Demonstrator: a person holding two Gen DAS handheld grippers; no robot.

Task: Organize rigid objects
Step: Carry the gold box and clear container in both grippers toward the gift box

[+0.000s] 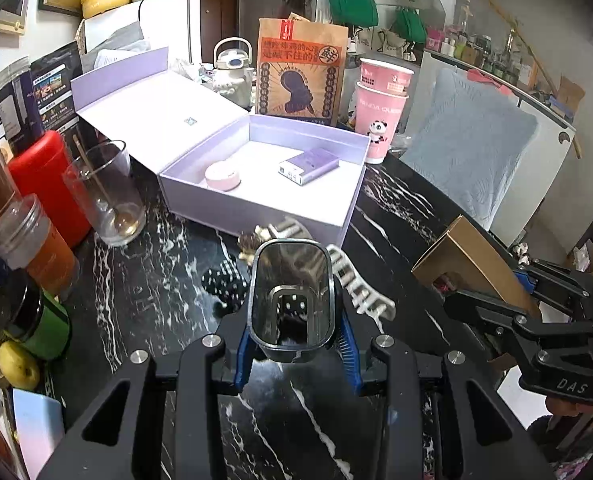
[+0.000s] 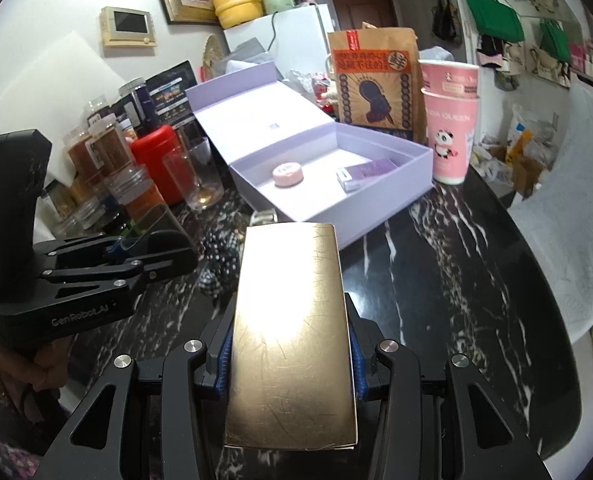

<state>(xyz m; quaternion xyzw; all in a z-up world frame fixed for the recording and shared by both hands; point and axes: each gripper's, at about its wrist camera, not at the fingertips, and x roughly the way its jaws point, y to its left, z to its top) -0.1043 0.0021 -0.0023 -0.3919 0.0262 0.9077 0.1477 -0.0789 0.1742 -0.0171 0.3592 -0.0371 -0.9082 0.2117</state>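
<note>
Lilac card made up the open box (image 1: 256,200) at mid-frame in both views, and it already held two things: a pink round tin (image 1: 223,175) at its left and a small purple pack (image 1: 308,165) at its right. That much of the sorting looked done. The left tool (image 1: 292,344) was clenched on a clear tub (image 1: 290,300), low centre of its own view, short of the box. The right tool (image 2: 290,360) gripped a gold box (image 2: 292,320) that filled the lower middle of its view. Both items were still to go in, by my judgement. On the black marble bench (image 1: 156,280) a hair claw (image 1: 360,284) and a spotted bow (image 1: 224,284) lay just before the box, apparently also left.
</note>
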